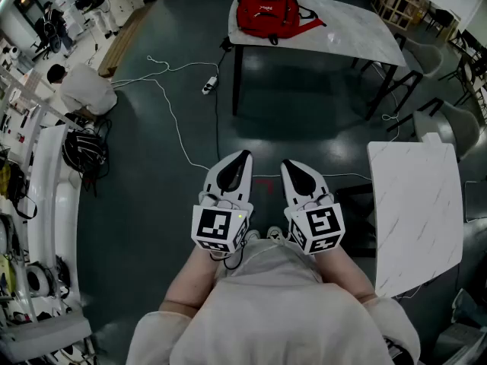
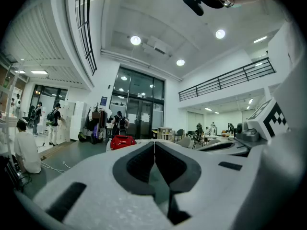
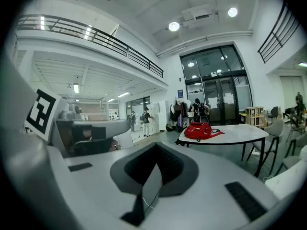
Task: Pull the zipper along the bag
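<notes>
Dark hall flooring is being looked down on, with a marble table [image 1: 358, 40] standing well ahead. The red bag [image 1: 266, 14] is lying near that table's left end, just inside its far edge. The left gripper [image 1: 242, 156] and right gripper [image 1: 288, 164] are being held side by side close to the body, well apart from the bag. In each gripper's own view the jaws are pressed together with nothing between them.

Judged from this, the approach is the step in hand. The white cable [image 1: 176, 124] trailing across the floor is best stepped around. Both claws are to be opened before the bag is reached. The fabric beside the zip is best braced by one gripper while the pull tab is pinched by the other — and drawn along the track, not upward, so that the bag is not dragged over the table edge. The zipper itself cannot be made out from here.
</notes>
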